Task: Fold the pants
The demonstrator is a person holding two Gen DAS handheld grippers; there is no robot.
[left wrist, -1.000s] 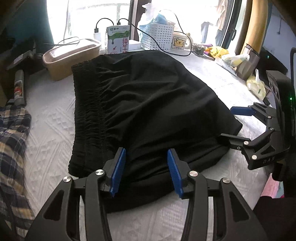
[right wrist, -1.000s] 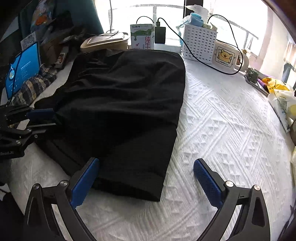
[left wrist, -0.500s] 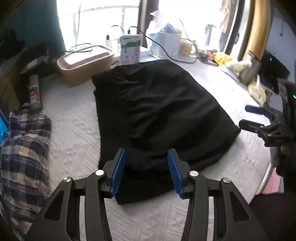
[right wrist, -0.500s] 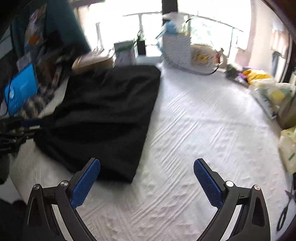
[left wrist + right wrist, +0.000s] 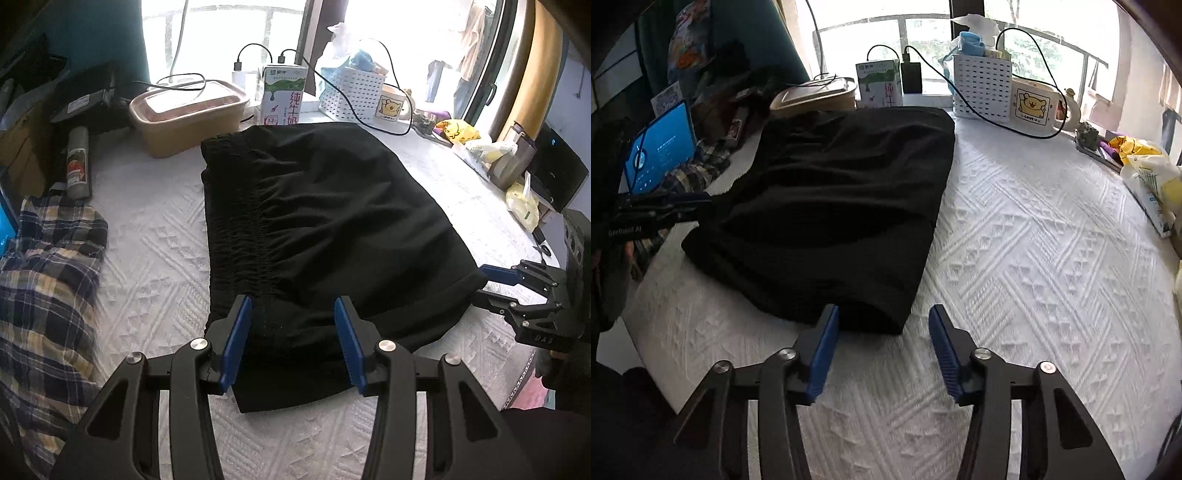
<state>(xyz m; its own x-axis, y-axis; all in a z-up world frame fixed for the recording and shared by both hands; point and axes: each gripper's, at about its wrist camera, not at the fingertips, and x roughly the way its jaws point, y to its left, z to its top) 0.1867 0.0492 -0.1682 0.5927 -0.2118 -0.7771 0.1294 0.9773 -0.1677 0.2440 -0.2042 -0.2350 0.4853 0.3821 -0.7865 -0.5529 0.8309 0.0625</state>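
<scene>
1 pair of black pants [image 5: 325, 236] lies folded on the white worktop [image 5: 1034, 258]. Left claw [image 5: 291, 339] hovers half-open over the near edge, gripping nothing. Right claw [image 5: 882, 347] has just been closing, nothing between its jaws, off the corner. Risk: a claw snags the top layer and undoes the fold. 2 claws.

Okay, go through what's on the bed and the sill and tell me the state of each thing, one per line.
black pants: folded into a flat bundle on the bedspread
left gripper: half open, over the pants' near edge, not gripping
right gripper: jaws just narrowed, nothing clamped
takeout box: lid on
plaid shirt: crumpled
tablet: screen lit
spray can: lying down
</scene>
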